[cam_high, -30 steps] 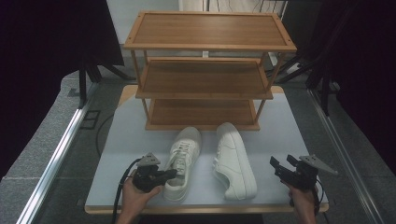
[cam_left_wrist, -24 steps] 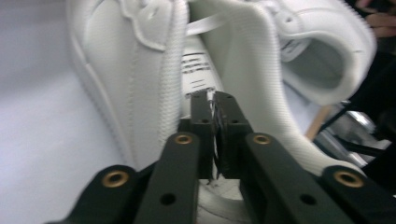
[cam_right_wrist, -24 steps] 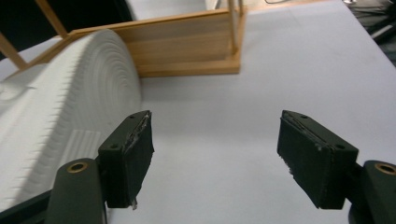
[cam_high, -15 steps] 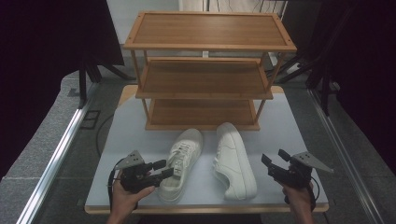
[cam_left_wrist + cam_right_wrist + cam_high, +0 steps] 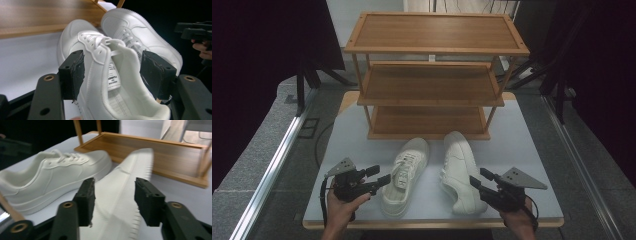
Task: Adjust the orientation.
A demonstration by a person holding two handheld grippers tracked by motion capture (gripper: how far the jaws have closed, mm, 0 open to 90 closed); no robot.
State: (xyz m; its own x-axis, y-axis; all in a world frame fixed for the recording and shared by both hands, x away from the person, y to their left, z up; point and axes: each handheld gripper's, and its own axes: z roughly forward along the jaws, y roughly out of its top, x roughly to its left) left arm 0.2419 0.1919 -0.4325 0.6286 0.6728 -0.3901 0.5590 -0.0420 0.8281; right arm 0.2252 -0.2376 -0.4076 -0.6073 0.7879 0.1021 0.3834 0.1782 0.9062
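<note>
At the lower left of the high view, the left gripper (image 5: 381,175) is held level by a hand and aimed at the heel end of the left shoe (image 5: 404,177). Its jaws have just been opening and are now spread wide. In the left gripper view the shoe's collar sits between the pads (image 5: 73,72), w/ no squeeze seen, so the shoe is judged to be let go and left standing upright on the table (image 5: 522,150).

At the lower right, the right gripper (image 5: 478,176) is pointed at the heel of the right shoe (image 5: 459,170). Its jaws have just been closing and are at approx. half width. In the right gripper view the ribbed sole is seen between the pads (image 5: 86,195), w/ a gap at the right pad, so no grip is judged yet. The sole is likely straddled because it gives a firm edge for a pinch.

Both shoes are laid toe-forward at centre frame, near each other but apart. The right shoe is tipped on its side.

Beyond them, at upper centre, the shoe rack (image 5: 432,85) is seen w/ three bare shelves. The toes are pointed at the lowest shelf, prob. so each shoe can be slid straight in.
</note>
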